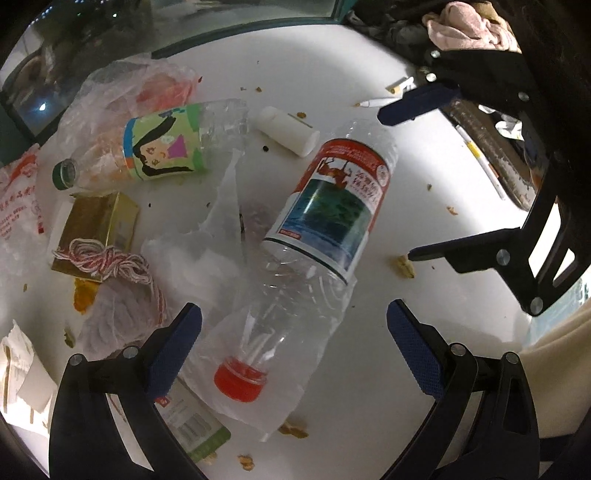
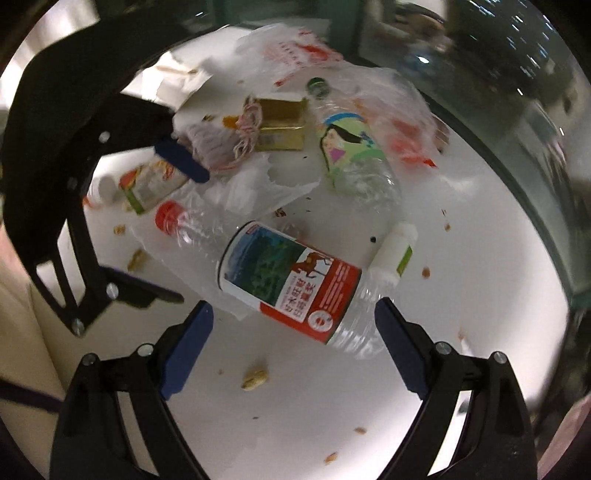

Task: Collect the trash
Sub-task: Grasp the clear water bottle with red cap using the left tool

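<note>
A clear plastic bottle (image 1: 328, 206) (image 2: 291, 280) with a red cap and a red, white and blue label lies on its side on the white table (image 1: 369, 55). My left gripper (image 1: 293, 306) hovers open over its neck end, the cap between the two blue pads and untouched. My right gripper (image 2: 293, 304) is open over the bottle's base end, also without contact. Each gripper shows in the other's view: the right gripper (image 1: 402, 181) and the left gripper (image 2: 194, 236). A second crushed bottle (image 1: 162, 144) (image 2: 347, 147) has a green cap and a cartoon label.
Around the bottles lie a small white bottle (image 1: 288, 131) (image 2: 395, 251), a gold box (image 1: 99, 225) with red-white string (image 1: 107, 258), thin plastic bags (image 1: 140, 81) (image 2: 295, 48), a small carton (image 2: 151, 184), cigarette butts (image 1: 400, 85), crumbs and a peanut shell (image 2: 255, 380). A pink cloth (image 1: 469, 26) lies far right.
</note>
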Demonstrator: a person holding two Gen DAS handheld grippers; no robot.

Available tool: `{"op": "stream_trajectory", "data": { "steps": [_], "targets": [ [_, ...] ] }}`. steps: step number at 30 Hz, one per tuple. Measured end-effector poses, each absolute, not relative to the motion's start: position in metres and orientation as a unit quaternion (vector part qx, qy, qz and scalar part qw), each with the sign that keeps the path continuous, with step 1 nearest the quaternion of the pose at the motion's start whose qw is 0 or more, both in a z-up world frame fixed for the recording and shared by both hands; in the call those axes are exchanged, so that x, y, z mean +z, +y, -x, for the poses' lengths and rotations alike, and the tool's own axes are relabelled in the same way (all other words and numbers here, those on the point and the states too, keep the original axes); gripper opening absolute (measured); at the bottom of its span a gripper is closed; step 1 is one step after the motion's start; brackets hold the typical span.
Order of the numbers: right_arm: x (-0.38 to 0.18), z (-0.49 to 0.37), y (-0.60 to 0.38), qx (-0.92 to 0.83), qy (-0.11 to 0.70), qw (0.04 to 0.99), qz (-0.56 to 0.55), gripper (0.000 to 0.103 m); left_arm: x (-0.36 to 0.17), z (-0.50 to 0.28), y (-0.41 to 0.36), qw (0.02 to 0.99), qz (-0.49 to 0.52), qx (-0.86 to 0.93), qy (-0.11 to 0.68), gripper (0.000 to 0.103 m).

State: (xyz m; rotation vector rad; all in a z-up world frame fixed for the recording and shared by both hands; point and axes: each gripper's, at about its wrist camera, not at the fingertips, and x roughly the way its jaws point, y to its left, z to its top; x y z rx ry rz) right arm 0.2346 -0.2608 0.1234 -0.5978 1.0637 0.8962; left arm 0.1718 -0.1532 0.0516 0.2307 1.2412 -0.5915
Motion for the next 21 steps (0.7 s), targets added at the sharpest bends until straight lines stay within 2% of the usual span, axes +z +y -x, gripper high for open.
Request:
{"op": "stream_trajectory", "data": {
  "steps": [11, 21],
  "targets": [
    [0.101, -0.247, -0.249, 0.439, 0.471, 0.7, 0.309, 0.086, 0.027, -0.182, -0.153, 0.763, -0.094, -0.274, 0.578, 0.097],
    [0.089, -0.257, -0.248, 0.445, 0.478, 0.699, 0.292, 0.086, 0.012, -0.191, -0.157, 0.755, -0.095, -0.279, 0.585, 0.097]
  ]
}}
